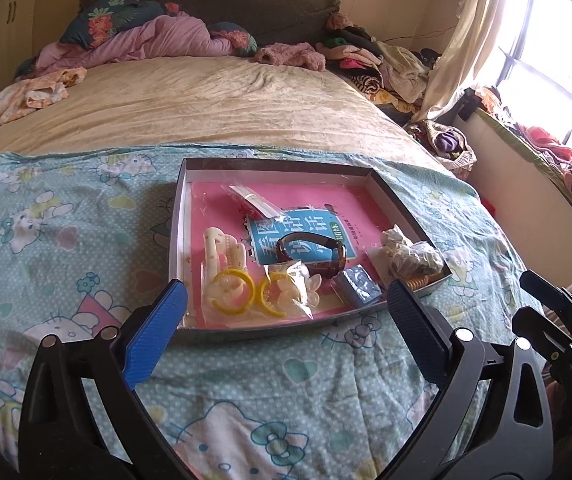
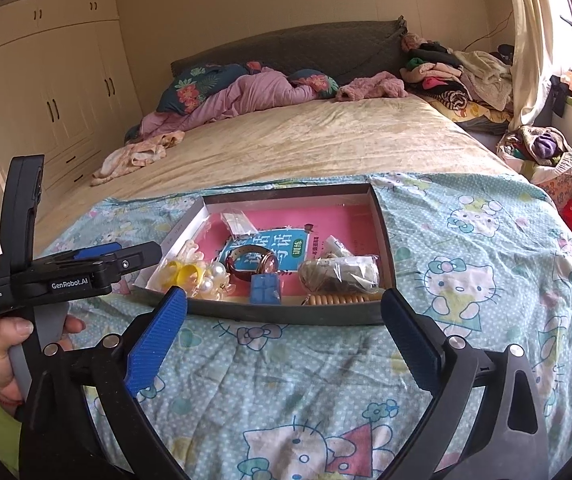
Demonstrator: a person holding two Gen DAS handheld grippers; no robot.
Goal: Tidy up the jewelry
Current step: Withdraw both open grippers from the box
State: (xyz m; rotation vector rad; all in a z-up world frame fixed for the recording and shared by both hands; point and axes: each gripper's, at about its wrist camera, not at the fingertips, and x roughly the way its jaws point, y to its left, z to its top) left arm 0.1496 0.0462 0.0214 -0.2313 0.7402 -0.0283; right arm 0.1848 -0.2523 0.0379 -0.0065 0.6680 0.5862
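Jewelry lies loose in a shallow tray [image 1: 402,206] on the cartoon-print blanket [image 1: 45,240] covering the bed's near end. Within the tray: a pink book [image 1: 358,204] beneath, a brown watch [image 1: 318,254] at centre, yellow hoops [image 1: 233,294] near left, a blue box [image 1: 358,286] near right. Left tongs [image 1: 286,304] and right tongs [image 2: 283,312] both hover before the near rim, spread wide, holding nothing.
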